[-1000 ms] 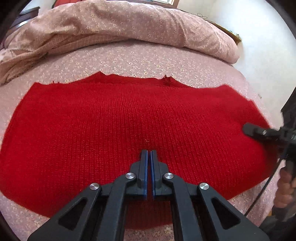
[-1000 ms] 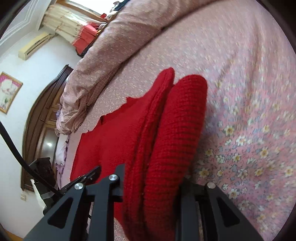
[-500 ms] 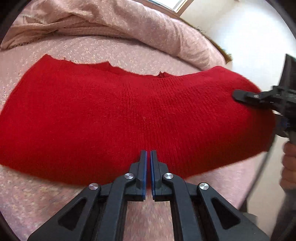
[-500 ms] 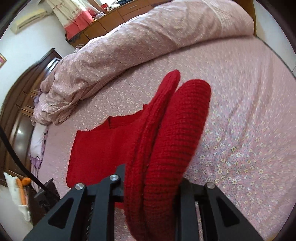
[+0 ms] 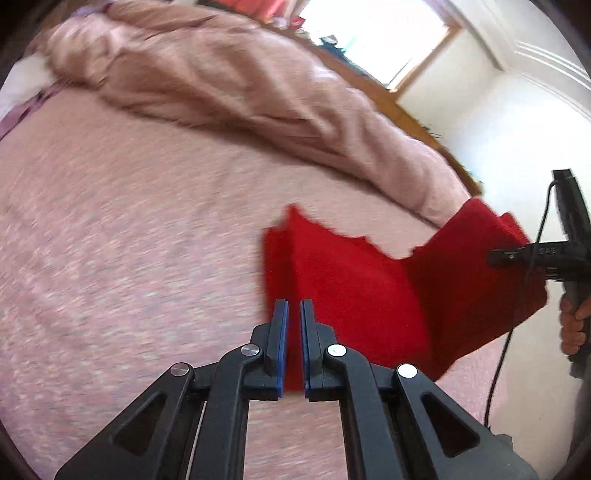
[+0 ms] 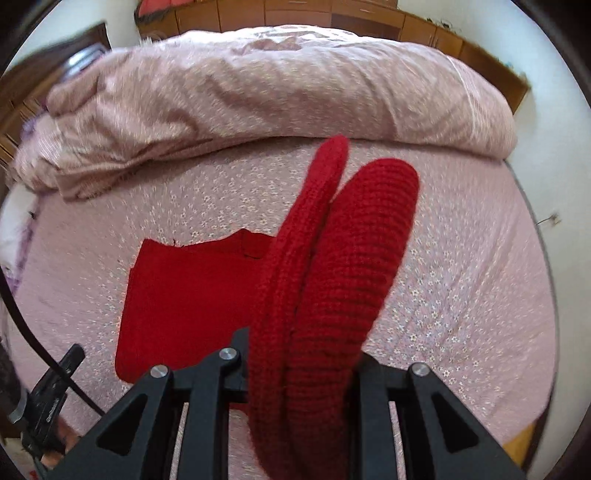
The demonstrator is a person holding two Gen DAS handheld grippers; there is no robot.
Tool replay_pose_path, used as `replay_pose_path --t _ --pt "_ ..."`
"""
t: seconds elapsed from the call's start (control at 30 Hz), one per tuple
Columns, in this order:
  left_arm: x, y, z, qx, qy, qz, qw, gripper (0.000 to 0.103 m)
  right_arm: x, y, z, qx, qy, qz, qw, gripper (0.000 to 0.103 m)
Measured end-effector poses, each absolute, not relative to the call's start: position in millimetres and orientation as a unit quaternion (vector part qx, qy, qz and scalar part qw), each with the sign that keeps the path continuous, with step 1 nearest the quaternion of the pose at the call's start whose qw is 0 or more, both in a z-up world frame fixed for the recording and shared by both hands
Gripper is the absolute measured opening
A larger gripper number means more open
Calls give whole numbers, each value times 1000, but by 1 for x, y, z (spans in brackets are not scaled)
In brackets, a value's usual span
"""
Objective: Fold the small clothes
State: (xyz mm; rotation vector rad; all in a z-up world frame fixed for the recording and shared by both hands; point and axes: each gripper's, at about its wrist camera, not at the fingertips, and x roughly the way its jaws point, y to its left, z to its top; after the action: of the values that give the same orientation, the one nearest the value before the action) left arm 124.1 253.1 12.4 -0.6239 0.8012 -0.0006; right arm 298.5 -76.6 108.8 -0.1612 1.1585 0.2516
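A red knitted garment (image 5: 354,291) hangs lifted above the pink flowered bed (image 5: 129,258). My left gripper (image 5: 293,314) is shut on its left edge, with red cloth showing between the blue pads. My right gripper (image 6: 306,369) is shut on a thick bunched fold of the same garment (image 6: 343,258), which fills the middle of the right wrist view. The right gripper also shows at the far right of the left wrist view (image 5: 535,254), holding the garment's other end higher. The rest of the garment (image 6: 184,295) hangs flat between the two grippers.
A rolled pink duvet (image 6: 277,85) lies across the far side of the bed. Wooden furniture (image 6: 332,14) and a window (image 5: 373,40) stand behind it. A white wall (image 5: 517,129) is at the right. The left wrist view is motion-blurred.
Both grippers have lifted the garment off the bed. The left gripper has swung left and up, so the garment now hangs folded between them instead of lying spread flat.
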Motion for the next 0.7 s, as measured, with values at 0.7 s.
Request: replay_pose_path --t 0.7 --pt "96 282 1 -303 396 7 867 0 246 91 35 -67 538 238 806 53"
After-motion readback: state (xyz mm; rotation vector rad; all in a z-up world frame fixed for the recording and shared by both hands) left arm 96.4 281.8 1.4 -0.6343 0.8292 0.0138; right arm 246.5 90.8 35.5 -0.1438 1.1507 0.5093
